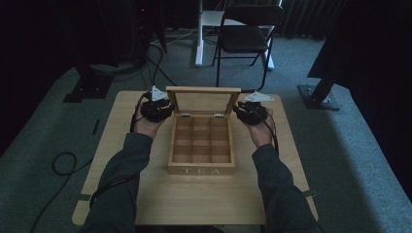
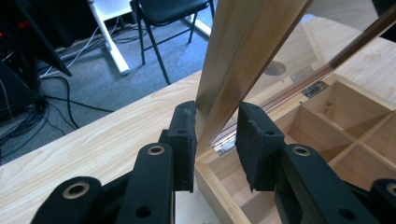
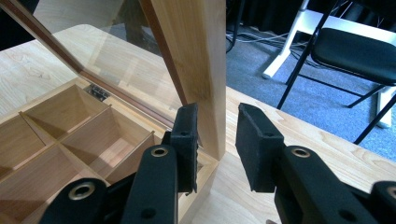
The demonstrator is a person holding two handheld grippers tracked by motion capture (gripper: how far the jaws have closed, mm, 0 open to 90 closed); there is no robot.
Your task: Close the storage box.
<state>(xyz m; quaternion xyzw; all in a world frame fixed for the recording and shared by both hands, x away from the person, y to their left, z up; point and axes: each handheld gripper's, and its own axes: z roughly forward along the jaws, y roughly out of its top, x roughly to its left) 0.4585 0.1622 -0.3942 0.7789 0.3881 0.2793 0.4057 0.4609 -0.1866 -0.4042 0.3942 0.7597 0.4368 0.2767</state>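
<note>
Both tongs, left (image 2: 215, 140) and right (image 3: 215, 144), straddled the side edges of the upright lid (image 1: 203, 99), narrowed around it, apparently steadying the tea box (image 1: 201, 141) open on the desk (image 1: 194, 199).

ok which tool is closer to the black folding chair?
Right. The right tool is at the lid's right edge, nearly in line with the chair; the left tool is at the lid's left edge, farther off.
</note>
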